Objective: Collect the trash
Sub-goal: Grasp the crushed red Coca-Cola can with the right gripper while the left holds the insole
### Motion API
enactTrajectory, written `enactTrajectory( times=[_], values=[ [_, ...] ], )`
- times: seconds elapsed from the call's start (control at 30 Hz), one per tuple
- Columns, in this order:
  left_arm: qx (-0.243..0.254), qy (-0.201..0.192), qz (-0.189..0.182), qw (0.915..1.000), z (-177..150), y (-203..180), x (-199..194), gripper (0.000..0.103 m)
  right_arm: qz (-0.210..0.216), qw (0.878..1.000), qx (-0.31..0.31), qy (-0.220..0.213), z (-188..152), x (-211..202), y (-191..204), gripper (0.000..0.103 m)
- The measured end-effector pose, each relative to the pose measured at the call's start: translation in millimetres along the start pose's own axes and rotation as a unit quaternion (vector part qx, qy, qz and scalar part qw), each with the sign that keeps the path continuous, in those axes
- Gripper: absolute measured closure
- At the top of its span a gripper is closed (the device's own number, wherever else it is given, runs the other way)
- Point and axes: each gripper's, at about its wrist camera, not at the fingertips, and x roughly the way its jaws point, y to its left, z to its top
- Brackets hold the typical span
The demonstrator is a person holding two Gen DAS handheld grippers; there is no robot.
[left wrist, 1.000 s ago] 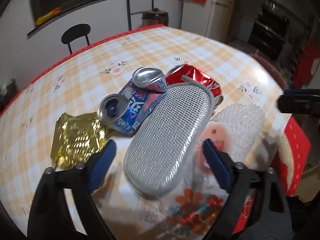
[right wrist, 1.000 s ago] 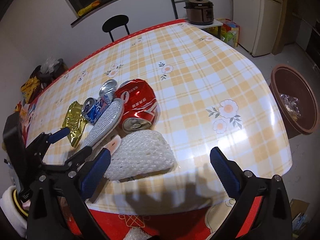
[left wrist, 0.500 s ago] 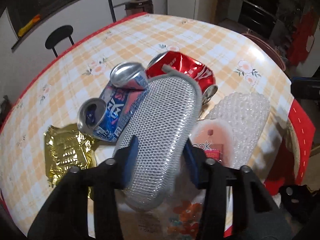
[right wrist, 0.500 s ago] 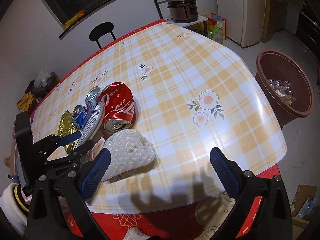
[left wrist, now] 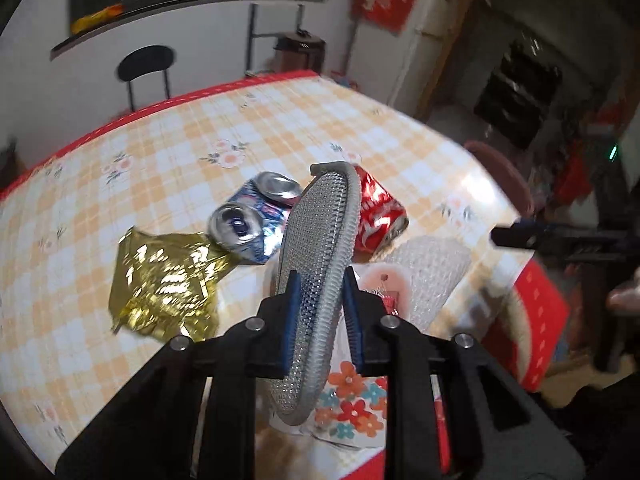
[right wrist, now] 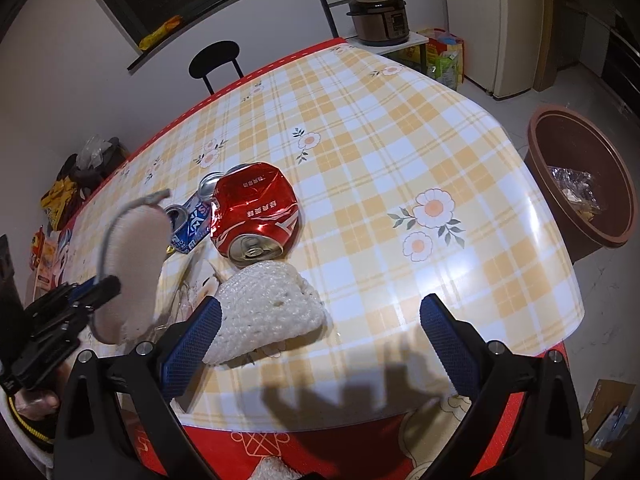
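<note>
My left gripper (left wrist: 320, 280) has its jaws closing on a silver mesh pad (left wrist: 320, 232) with a grey rim, and both blue pads press its sides. The pad is lifted off the table and tilted on edge. In the right wrist view its pale underside (right wrist: 136, 264) shows, held up by the left gripper (right wrist: 96, 288). On the checked table (right wrist: 400, 140) lie a crushed red can (right wrist: 256, 212), a crushed blue can (left wrist: 252, 224), a gold wrapper (left wrist: 164, 280) and a white foam net (right wrist: 264, 304). My right gripper (right wrist: 320, 304) hangs open over the table's near edge, holding nothing.
A brown bin (right wrist: 580, 184) with some trash in it stands on the floor right of the table. A printed plastic bag (left wrist: 352, 392) lies under the lifted pad. A black chair (right wrist: 216, 56) stands at the far side. Bags sit on the floor at left.
The left jaws closed from wide open onto the silver pad, then raised it and tipped it on edge. The right gripper stayed open and barely moved.
</note>
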Motion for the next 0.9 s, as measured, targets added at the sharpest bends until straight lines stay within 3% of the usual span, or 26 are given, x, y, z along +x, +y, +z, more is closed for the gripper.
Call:
enactTrajectory(
  times=[0.27, 0.63, 0.9],
  values=[
    [-0.135, -0.062, 0.007, 0.9888, -19.5, 49.3, -45.0, 0.079, -0.008, 0.997, -0.076, 0.005, 27.6, 21.9, 28.7, 0.005],
    [-0.213, -0.086, 0.043, 0.9722, -55.0, 91.5, -77.4, 0.079, -0.004, 0.987, -0.16, 0.032, 84.0, 91.0, 83.0, 0.005],
    [-0.238, -0.094, 0.052, 0.9653, -70.6, 102.9, -88.7, 0.079, -0.023, 0.981, -0.175, 0.084, 87.6, 137.6, 93.5, 0.005]
  ],
)
